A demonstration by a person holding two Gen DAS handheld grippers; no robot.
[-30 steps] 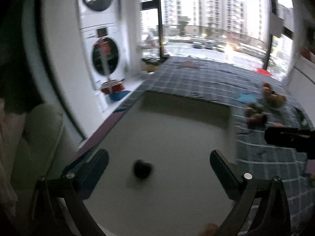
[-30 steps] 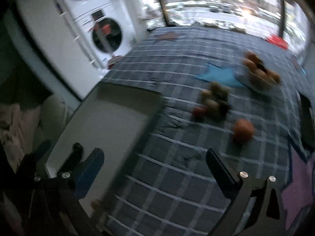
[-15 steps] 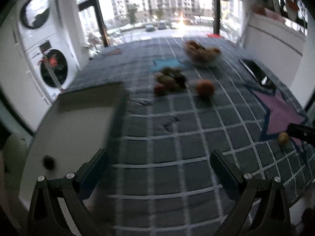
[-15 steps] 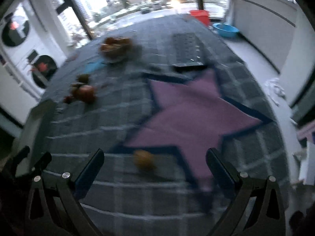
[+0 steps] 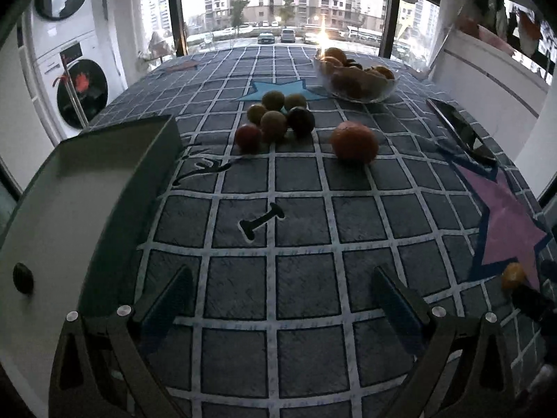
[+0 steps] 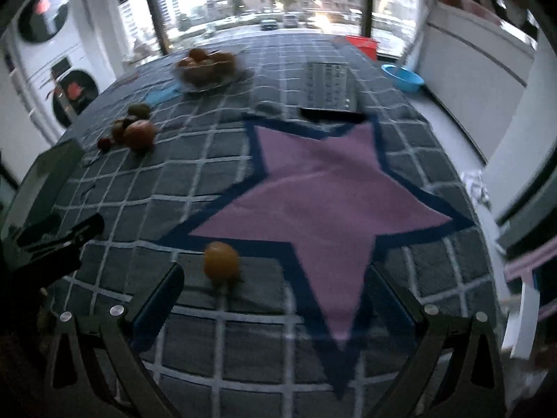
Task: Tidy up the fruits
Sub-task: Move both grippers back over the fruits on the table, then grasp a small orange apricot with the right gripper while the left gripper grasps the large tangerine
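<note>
One small yellow-orange fruit is being framed just ahead of the right gripper, lying on the checked cloth slightly left of the midline, close to the left finger, at the edge of the pink star. No long axis is being offered by its roundish shape. The right gripper is being held low, jaws spread wide and empty; it is judged the nearer tool. The left gripper is likewise being held spread and empty, facing the fruit cluster beside the tray.

Dark grey fingers with blue inner pads; silver screws; triangular cut-outs in the frames
</note>
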